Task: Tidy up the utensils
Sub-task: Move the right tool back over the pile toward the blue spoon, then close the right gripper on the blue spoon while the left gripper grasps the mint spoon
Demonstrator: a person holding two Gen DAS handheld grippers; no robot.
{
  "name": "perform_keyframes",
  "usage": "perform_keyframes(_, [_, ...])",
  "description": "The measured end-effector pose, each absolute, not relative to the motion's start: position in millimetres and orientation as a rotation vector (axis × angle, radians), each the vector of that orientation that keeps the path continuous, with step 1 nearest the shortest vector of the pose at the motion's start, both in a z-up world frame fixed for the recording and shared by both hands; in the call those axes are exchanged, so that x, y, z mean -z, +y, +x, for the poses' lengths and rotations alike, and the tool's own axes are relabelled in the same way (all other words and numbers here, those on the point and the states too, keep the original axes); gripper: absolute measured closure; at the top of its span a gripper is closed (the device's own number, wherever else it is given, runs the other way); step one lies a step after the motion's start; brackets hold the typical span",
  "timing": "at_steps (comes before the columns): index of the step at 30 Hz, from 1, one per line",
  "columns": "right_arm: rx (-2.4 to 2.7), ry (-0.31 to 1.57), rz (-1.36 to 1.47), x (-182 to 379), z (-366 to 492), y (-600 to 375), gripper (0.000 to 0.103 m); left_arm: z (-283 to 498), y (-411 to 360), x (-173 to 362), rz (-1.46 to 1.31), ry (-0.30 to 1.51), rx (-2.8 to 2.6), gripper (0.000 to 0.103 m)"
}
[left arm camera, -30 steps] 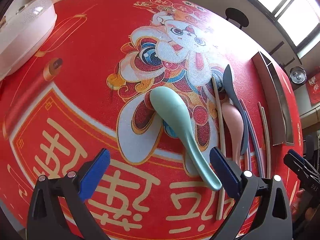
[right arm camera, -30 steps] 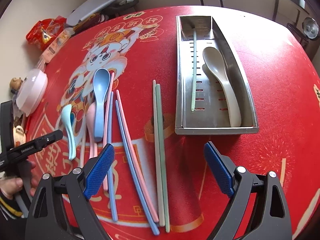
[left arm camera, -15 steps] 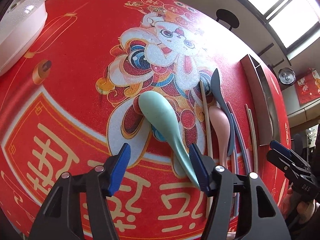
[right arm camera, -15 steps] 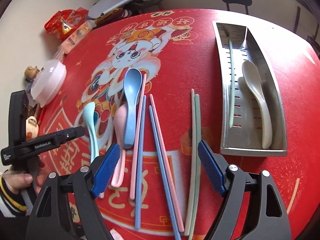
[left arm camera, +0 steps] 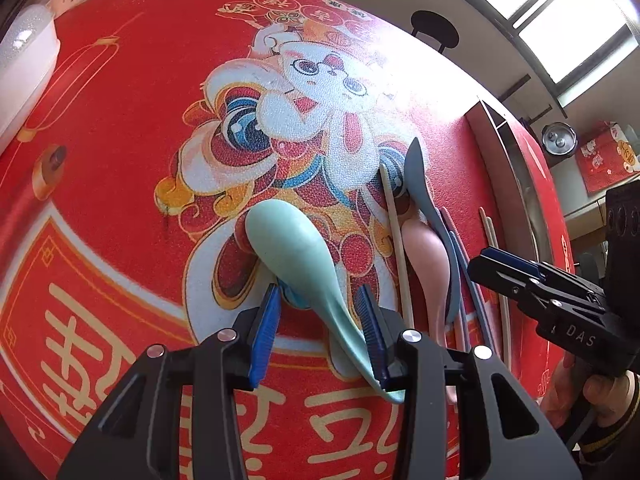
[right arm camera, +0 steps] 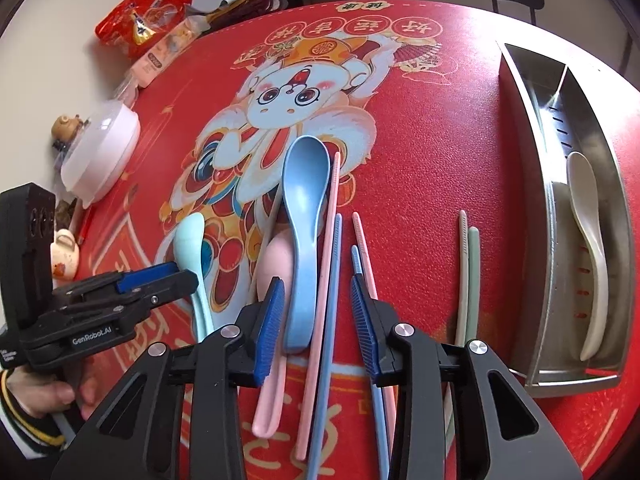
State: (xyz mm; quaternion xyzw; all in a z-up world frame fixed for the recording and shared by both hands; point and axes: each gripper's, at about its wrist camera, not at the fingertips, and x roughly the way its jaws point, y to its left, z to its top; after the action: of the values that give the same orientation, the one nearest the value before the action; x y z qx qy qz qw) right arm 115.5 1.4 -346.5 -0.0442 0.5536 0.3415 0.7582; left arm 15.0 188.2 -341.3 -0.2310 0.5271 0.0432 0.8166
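Observation:
A mint spoon (left arm camera: 288,236) lies bowl-down on the red mat, its handle running between the fingers of my left gripper (left arm camera: 318,332). Those jaws are closing; the right pad is at the handle, the left pad stands apart. My right gripper (right arm camera: 318,324) is closing over the blue spoon (right arm camera: 306,184), with its handle, a pink chopstick (right arm camera: 326,260) and a blue chopstick (right arm camera: 332,280) between the pads, none of them pressed. A pink spoon (right arm camera: 276,260) lies partly under the blue one. The steel tray (right arm camera: 548,184) at right holds a beige spoon (right arm camera: 588,216).
Two green chopsticks (right arm camera: 468,272) lie beside the tray, and another pink and blue pair (right arm camera: 362,248) sits right of the blue spoon. A white lidded container (right arm camera: 100,156), snack packets (right arm camera: 140,20) and small figurines (right arm camera: 66,252) line the left edge.
Both grippers' jaws have narrowed from wide open. The right gripper has moved left, from above the green chopsticks to over the blue spoon. The left gripper has drawn in around the mint spoon's handle.

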Motion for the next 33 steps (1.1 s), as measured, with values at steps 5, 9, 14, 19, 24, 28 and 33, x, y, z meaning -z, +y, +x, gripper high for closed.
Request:
perform_keyframes(5, [-0.736, 1.225, -0.081, 351.0, 126.8, 12.6, 0.074, 23.0, 190.0, 341.5, -0.457, 1.121, -0.094, 0.075])
perform_keyframes(9, [-0.743, 1.231, -0.074, 351.5, 131.9, 22.5, 0.075, 32.1, 195.0, 341.6, -0.462, 1.115, -0.081, 0.081])
perform_keyframes(14, [-0.749, 1.244, -0.062, 353.8, 137.8, 33.7, 0.078, 43.3, 191.6, 342.4, -0.427, 1.121, -0.064, 0.091])
perform_keyframes(19, [-0.743, 1.255, -0.040, 358.5, 144.6, 40.7, 0.082, 48.9, 183.6, 343.6, -0.393, 1.130, -0.035, 0.095])
perform_keyframes(24, [-0.728, 1.251, -0.054, 360.0, 149.2, 47.2, 0.083, 50.2, 177.7, 344.3, -0.364, 1.132, -0.019, 0.095])
perform_keyframes(28, [-0.716, 1.252, -0.083, 362.0, 150.9, 50.4, 0.084, 49.7, 177.0, 344.9, -0.348, 1.130, -0.011, 0.096])
perform_keyframes(33, [-0.695, 1.269, -0.093, 366.7, 150.2, 46.4, 0.089, 48.2, 177.9, 345.1, -0.348, 1.129, -0.011, 0.096])
